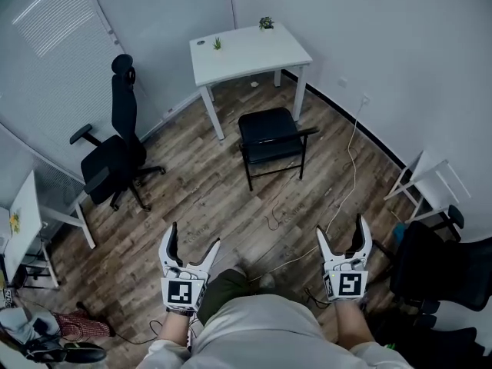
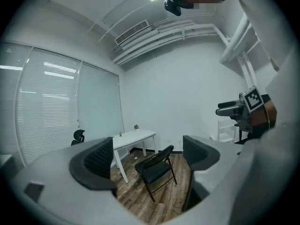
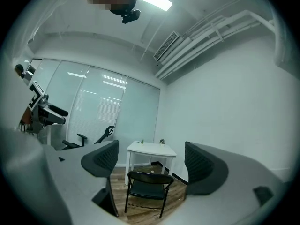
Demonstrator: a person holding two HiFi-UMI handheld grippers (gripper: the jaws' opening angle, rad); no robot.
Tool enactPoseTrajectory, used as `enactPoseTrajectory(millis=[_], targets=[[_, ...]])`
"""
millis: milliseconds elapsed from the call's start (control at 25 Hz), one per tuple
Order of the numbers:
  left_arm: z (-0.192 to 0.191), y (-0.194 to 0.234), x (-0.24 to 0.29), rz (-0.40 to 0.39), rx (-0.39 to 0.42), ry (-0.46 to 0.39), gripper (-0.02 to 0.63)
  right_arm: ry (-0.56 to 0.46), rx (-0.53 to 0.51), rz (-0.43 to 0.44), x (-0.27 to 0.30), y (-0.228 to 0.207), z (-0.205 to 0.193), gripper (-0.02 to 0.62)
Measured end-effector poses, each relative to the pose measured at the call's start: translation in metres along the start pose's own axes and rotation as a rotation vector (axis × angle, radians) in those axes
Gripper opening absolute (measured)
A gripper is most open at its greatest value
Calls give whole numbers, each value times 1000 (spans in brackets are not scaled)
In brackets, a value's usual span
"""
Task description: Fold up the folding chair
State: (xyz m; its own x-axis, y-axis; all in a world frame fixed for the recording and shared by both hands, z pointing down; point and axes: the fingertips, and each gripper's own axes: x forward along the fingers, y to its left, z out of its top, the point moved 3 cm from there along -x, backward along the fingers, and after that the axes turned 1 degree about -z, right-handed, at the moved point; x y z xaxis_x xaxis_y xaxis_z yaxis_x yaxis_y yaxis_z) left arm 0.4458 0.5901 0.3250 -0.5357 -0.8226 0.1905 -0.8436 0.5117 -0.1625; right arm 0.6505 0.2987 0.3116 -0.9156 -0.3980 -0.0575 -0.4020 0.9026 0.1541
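Person: is filling the bottom edge of the head view with a pale shirt and dark green trousers.
Left claw: is hanging above the floor at the lower left, its marker cube facing up. The jaws are standing spread wide, with only air between them.
Right claw: is hanging level with the other one at the lower right. Its jaws are likewise gaping wide and gripping nothing.
Folding chair: is standing unfolded on the floor, well apart from both claws and just in front of the white table. Its backrest is facing the person and its seat is facing the table.
Left gripper view: is framing the black chair from the side, far off in the gap between the two dark pads.
Right gripper view: is showing the same chair from behind, centred in the gap, with the table beyond it.
Table: is sitting in the corner of the room and carrying two small green plants and a small round item.
Office chair: is standing to the left of the table, near the window blinds.
Cable: is trailing in white loops across the floor, to the right of the folding chair.
Floor: is showing wood planks.
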Motion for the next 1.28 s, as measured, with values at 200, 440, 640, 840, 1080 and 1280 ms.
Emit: enactPoseTrajectory(millis=[200,440,640,840,1080,1280], targets=[[-3,10,12,-4,-14,-29,460,11,0,12,16,4,-3,421],[-13,40,63,-59,-42,-48,460,24,-33,-11,56,15,-5,420],[-11,83,117,-130,-49,-60,460,45,-52,-65,104,26,0,420],[-9,136,170,-188,-53,-52,460,60,-58,-126,155,41,9,420],[-10,195,229,-266,-42,-40,460,98,-38,-221,207,62,6,420],[-13,234,271,-340,-32,-32,460,119,-37,-299,236,79,6,420]])
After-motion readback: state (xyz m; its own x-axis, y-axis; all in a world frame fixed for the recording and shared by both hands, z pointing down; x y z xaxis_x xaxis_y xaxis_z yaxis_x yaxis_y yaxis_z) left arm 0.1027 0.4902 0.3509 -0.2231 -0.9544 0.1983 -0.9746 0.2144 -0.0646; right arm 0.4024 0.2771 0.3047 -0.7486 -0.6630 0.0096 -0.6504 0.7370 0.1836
